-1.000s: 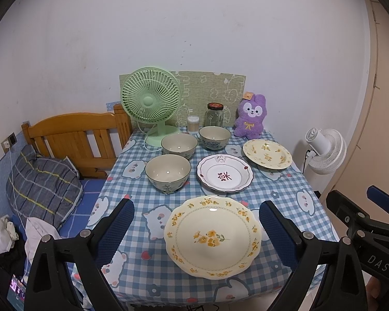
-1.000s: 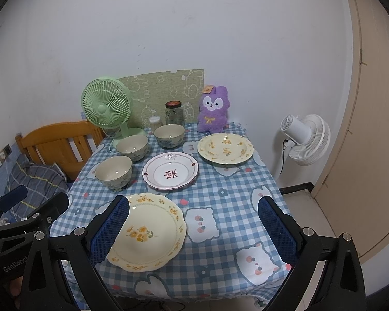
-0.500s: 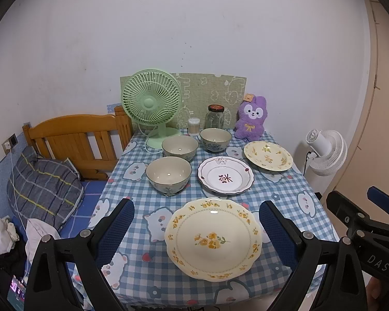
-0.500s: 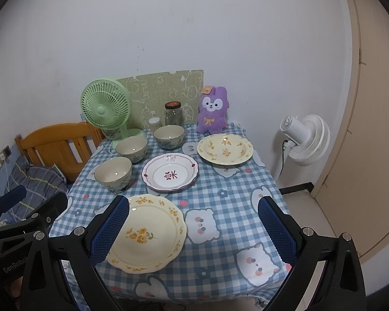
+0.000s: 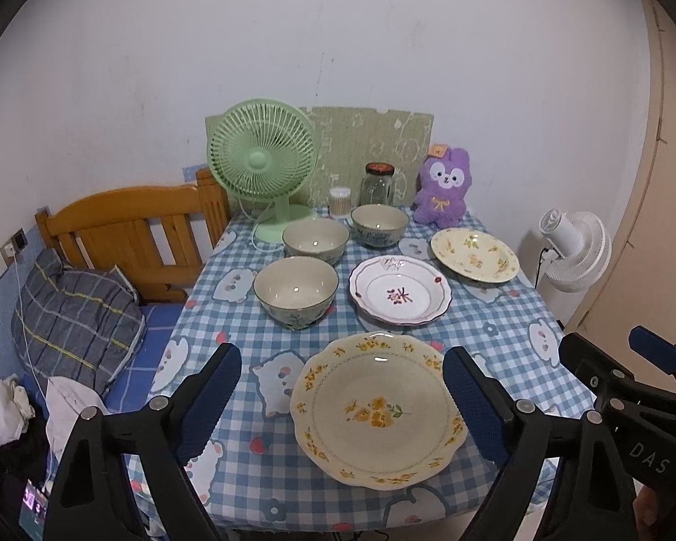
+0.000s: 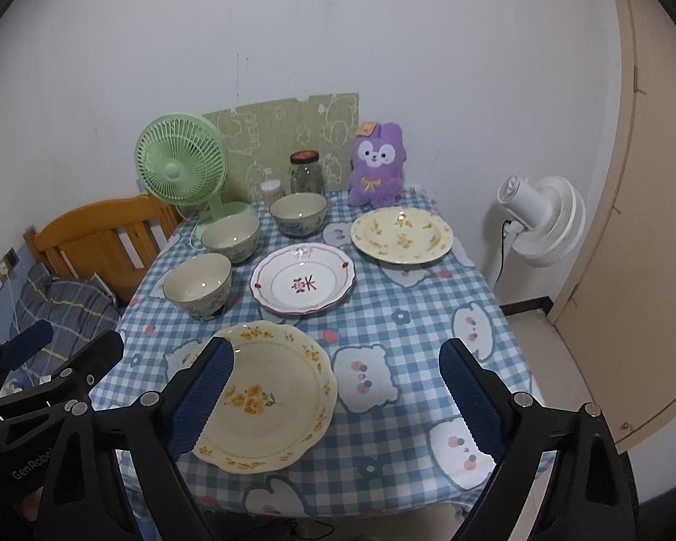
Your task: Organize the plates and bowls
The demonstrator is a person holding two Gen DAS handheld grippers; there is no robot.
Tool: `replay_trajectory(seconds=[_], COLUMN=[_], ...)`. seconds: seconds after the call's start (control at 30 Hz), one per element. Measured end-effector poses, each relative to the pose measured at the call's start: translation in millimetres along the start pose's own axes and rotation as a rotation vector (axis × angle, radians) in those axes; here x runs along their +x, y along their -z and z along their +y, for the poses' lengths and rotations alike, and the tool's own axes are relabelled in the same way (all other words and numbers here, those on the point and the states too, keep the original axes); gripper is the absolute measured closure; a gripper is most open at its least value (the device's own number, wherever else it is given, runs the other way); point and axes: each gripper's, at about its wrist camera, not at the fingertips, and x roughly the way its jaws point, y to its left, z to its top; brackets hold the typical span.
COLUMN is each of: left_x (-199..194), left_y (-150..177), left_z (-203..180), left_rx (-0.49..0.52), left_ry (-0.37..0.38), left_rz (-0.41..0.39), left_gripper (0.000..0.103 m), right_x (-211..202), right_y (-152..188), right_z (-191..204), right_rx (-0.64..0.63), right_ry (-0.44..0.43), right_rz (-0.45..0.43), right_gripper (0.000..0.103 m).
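On the checked table [image 5: 495, 315]: six dishes laid out, both my tongs hanging above its near edge
Nearest dish: big yellow-flowered plate [image 5: 376, 410] — flat on the cloth at the front
Left tongs [image 5: 338, 401]: jaws wide but closing, nothing pressed between the blue pads; in the left view the yellow-flowered plate lies in the gap, nearer the right pad, well below and untouched
Right tongs [image 6: 333, 401]: wide too and closing, empty; in the right view the same plate sits low and left, its left rim hidden behind my left finger [image 6: 200, 399], bare cloth filling the rest of the gap
Middle row: white plate with red rim [image 5: 400, 291] just beyond the big plate, a cream bowl [image 5: 296, 292] beside it on the left, apart from it
Back row: second bowl [image 5: 316, 241] and third bowl [image 5: 379, 226] close together, smaller yellow plate [image 5: 474, 254] off to the right
Behind the dishes: green fan [image 5: 262, 162], glass jar [image 5: 377, 185], purple plush [image 5: 441, 194] — all by the wall
Each other's tongs: the right one shows at the right edge of the left view, the left one at the left edge of the right view
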Motion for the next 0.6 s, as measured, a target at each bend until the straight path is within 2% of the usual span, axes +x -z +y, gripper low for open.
replay_trajectory(seconds=[0.3,0.6], left_x=[37.3,84.9], left_y=[-0.1,14.0], left_z=[4.8,17.4], left_rx=[0.005,-0.009], left_ry=[-0.007,-0.009], left_rz=[0.064,0.172], left_gripper=[0.017,0.023], right_x=[36.8,84.6], right_y=[1.2,9.4], right_z=[15.2,27.8], right_rx=[-0.010,-0.013], right_ry=[0.005,0.019], right_rz=[0.064,0.153], right_gripper=[0.014,0.019])
